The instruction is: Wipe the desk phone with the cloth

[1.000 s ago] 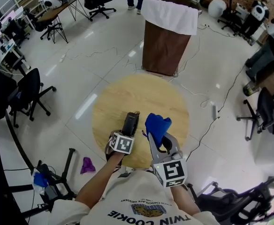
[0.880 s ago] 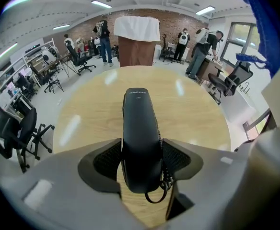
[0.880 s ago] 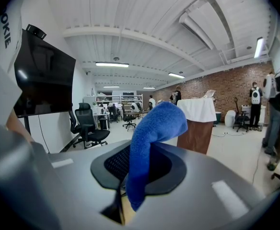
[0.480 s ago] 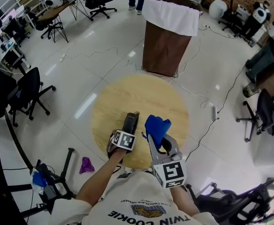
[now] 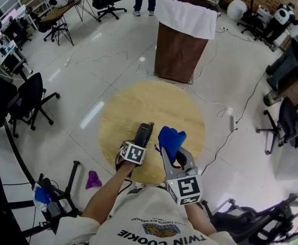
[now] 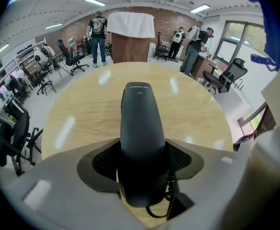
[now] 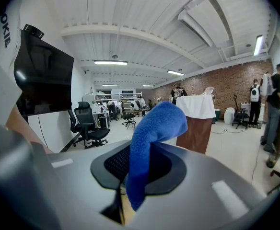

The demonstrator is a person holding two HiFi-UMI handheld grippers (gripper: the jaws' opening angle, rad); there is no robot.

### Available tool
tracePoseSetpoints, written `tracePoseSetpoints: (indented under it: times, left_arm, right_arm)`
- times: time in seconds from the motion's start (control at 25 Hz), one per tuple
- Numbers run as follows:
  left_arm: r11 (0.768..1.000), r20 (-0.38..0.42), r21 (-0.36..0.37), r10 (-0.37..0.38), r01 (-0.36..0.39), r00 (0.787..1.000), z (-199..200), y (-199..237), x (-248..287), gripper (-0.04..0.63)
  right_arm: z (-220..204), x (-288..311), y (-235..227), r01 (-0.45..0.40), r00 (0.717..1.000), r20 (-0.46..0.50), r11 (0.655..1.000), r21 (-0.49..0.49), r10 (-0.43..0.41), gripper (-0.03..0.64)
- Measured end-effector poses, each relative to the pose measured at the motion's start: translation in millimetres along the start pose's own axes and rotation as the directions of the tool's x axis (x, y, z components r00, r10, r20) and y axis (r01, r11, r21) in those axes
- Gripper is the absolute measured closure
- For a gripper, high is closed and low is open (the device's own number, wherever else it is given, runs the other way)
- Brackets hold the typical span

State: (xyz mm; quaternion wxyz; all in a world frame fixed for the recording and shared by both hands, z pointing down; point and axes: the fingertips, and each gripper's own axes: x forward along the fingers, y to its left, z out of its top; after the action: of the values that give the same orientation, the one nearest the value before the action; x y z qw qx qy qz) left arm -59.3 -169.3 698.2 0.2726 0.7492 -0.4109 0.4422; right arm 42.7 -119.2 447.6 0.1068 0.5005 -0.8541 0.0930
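On the round worktop (image 5: 154,103), the black phone handset (image 5: 143,133) lies pointing away from you, between your left gripper's (image 5: 140,142) spread jaws; your right gripper's (image 5: 174,153) jaws pinch the blue cloth (image 5: 170,138) alongside.

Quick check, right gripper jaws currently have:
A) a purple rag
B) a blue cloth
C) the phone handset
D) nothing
B: the right gripper view shows the right gripper shut on the blue cloth, which sticks up from between its jaws.
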Motion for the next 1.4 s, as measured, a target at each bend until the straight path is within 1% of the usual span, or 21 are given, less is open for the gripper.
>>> tracePoseSetpoints:
  times: [0.16, 0.28, 0.4, 0.64, 0.84, 1.04, 1.16, 1.24, 1.32, 1.4]
  left_arm:
    - [1.000, 0.013, 0.011, -0.015, 0.015, 1.000, -0.1, -0.7, -0.8, 0.321]
    - [1.000, 0.049, 0.023, -0.003, 0.002, 0.999, 6.9, 4.9, -7.4, 0.322]
    - [1.000, 0.066, 0.016, 0.008, -0.009, 0.998, 10.9, 9.7, -16.2, 0.322]
    - [1.000, 0.121, -0.007, 0.005, -0.005, 0.993, 18.2, 8.5, -30.4, 0.324]
    - [0.999, 0.179, -0.026, -0.017, 0.022, 0.984, 25.5, 3.4, -41.1, 0.324]
    - [0.996, 0.193, -0.059, -0.050, 0.063, 0.980, 22.3, -3.3, -44.1, 0.325]
    - [0.993, 0.233, -0.072, -0.070, 0.089, 0.970, 26.2, -8.7, -52.5, 0.325]
    - [0.991, 0.270, -0.080, -0.080, 0.105, 0.959, 32.6, -12.3, -61.8, 0.325]
    - [0.988, 0.317, -0.090, -0.093, 0.127, 0.944, 40.7, -16.0, -73.5, 0.325]
    - [0.984, 0.371, -0.095, -0.109, 0.154, 0.922, 49.9, -20.4, -87.3, 0.325]
  right_arm:
    - [-1.2, -1.6, -3.3, 0.004, 1.000, 0.001, 1.000, 0.005, -0.004, 0.555]
    - [-0.3, -1.8, -3.0, 0.006, 1.000, 0.004, 1.000, 0.004, -0.006, 0.555]
    - [0.2, -1.6, -1.5, 0.003, 1.000, 0.004, 1.000, 0.002, -0.003, 0.555]
    - [1.7, -1.9, 0.0, -0.001, 1.000, 0.008, 1.000, 0.001, 0.001, 0.555]
    - [2.1, -1.0, 1.2, -0.002, 1.000, 0.007, 1.000, 0.001, 0.002, 0.555]
    - [-1.1, -2.1, 0.8, -0.002, 1.000, 0.003, 1.000, 0.006, 0.002, 0.555]
    - [-0.1, -3.7, 0.4, 0.002, 1.000, 0.006, 1.000, 0.004, -0.002, 0.555]
    - [2.3, -4.8, 0.0, 0.005, 1.000, 0.011, 1.000, 0.003, -0.005, 0.555]
    - [4.1, -6.4, -0.6, 0.009, 1.000, 0.013, 1.000, 0.001, -0.009, 0.555]
    - [6.9, -8.6, -1.2, 0.013, 1.000, 0.021, 1.000, 0.002, -0.013, 0.555]
